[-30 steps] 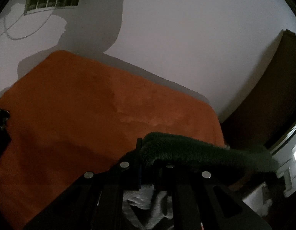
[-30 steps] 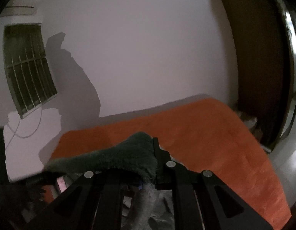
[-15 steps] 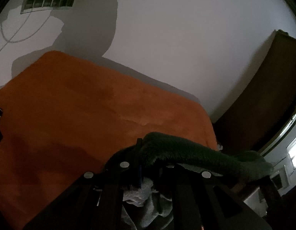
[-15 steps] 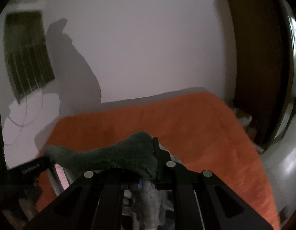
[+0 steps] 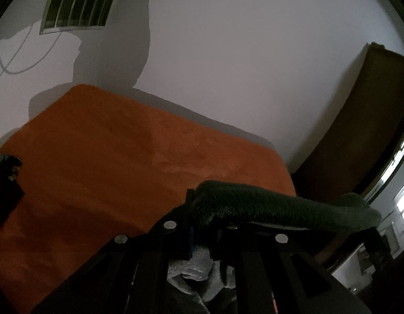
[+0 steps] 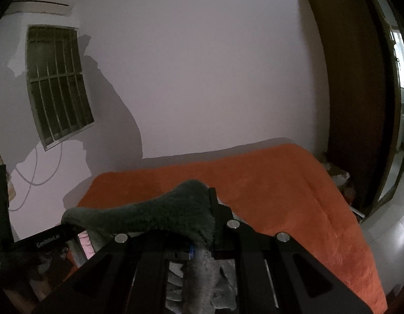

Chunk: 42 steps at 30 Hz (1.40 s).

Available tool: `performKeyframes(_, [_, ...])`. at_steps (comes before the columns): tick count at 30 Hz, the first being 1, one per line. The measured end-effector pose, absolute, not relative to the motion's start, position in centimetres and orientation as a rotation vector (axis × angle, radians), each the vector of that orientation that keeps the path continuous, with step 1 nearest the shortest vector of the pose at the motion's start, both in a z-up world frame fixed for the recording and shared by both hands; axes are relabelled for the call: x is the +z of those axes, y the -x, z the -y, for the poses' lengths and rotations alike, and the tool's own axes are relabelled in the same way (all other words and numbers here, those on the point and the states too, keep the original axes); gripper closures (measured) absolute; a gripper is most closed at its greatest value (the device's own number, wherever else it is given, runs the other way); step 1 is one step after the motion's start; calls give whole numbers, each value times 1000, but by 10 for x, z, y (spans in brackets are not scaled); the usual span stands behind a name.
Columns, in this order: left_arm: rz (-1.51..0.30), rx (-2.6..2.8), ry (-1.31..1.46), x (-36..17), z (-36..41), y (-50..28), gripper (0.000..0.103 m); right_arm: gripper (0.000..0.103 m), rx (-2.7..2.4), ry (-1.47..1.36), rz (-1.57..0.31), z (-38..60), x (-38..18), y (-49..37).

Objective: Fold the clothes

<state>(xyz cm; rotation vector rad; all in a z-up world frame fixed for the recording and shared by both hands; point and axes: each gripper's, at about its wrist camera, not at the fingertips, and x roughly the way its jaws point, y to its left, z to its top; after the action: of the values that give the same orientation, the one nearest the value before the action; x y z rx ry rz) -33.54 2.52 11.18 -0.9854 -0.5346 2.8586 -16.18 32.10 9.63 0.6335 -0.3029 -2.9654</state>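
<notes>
A dark green fleecy garment (image 5: 275,206) is stretched in the air between my two grippers, above an orange blanket (image 5: 102,157). My left gripper (image 5: 200,204) is shut on one end of it, and the cloth runs off to the right. My right gripper (image 6: 204,201) is shut on the other end of the garment (image 6: 160,214), with the cloth running off to the left toward the other gripper's black body (image 6: 45,240). Pale grey cloth hangs below both sets of fingers. The pads themselves are hidden by the fabric.
The orange blanket (image 6: 280,188) covers a bed against a white wall. A barred window (image 6: 58,83) and a loose cable (image 6: 37,172) are on the left wall. A brown door (image 6: 351,99) stands at the right. A dark object (image 5: 3,172) lies at the blanket's left edge.
Both grippers have moved level across the room with the garment still stretched between them; the bed and window have shifted in both views. The grips have not changed.
</notes>
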Motion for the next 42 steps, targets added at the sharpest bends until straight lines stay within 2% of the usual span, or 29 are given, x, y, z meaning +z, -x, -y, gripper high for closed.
performKeyframes(4, [588,2843,993,113,-26,342,95,96,-2962,-639,385,-334,113,149])
performKeyframes(7, [597,2845,945,124,-30,332,95,96,-2975,-567,377,-331,136,137])
performKeyframes(10, [623,2883,791,160,-30,310,95,96,-2977,-466,405,-334,170,120])
performKeyframes(19, [507,2938,323,323,-47,250,95,96,-2992,-177,372,-354,311,63])
performKeyframes(31, [377,2938,-144,483,-56,162,95,96,-3012,245,244,-366,476,-29])
performKeyframes(37, [306,2968,-336,519,-69,127,95,96,-2995,359,199,-364,514,-57])
performKeyframes(42, [290,2964,-331,524,-72,122,95,96,-2991,379,191,-367,524,-68])
